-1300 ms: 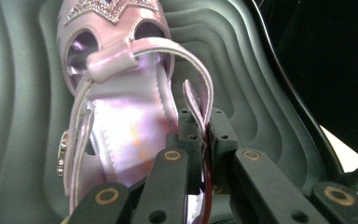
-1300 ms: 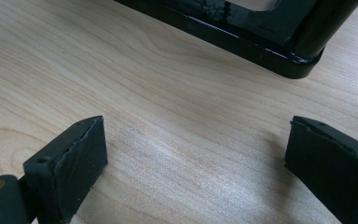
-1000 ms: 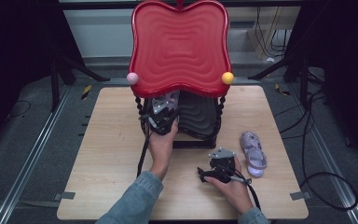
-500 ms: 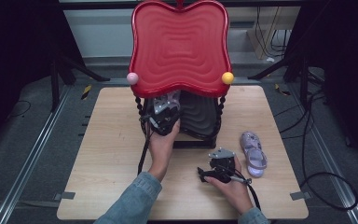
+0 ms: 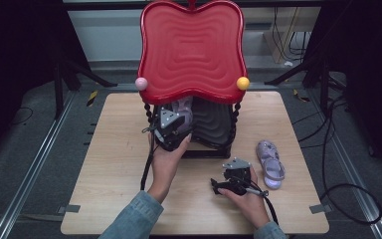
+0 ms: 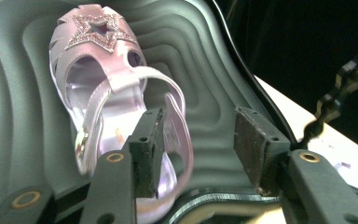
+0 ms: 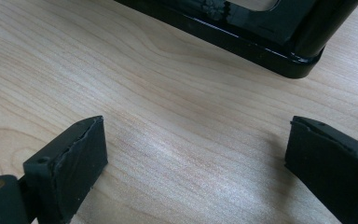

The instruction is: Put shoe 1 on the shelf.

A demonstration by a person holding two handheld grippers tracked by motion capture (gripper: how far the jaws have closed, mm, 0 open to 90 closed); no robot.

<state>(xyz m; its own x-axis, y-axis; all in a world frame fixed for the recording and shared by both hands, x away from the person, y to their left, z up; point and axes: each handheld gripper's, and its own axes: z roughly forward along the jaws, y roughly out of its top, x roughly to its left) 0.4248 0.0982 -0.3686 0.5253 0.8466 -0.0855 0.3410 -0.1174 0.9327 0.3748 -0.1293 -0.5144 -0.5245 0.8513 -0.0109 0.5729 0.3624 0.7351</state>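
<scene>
Wooden table [image 5: 114, 164], pink star sandal [image 6: 107, 93] on unlabelled black shelf [image 6: 23, 116], no legible writing

No legible text or labels anywhere

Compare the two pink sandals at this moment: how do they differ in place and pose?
The sandal on the rack leans on the dark ridged lower shelf under the red top, toe up; the sandal on the table lies flat on the wood, right of the rack. The first sits just ahead of the left gripper, whose jaws have just been opening and stand clear of it; the second lies beside the right gripper, untouched. Both are pale pink with straps.
</scene>
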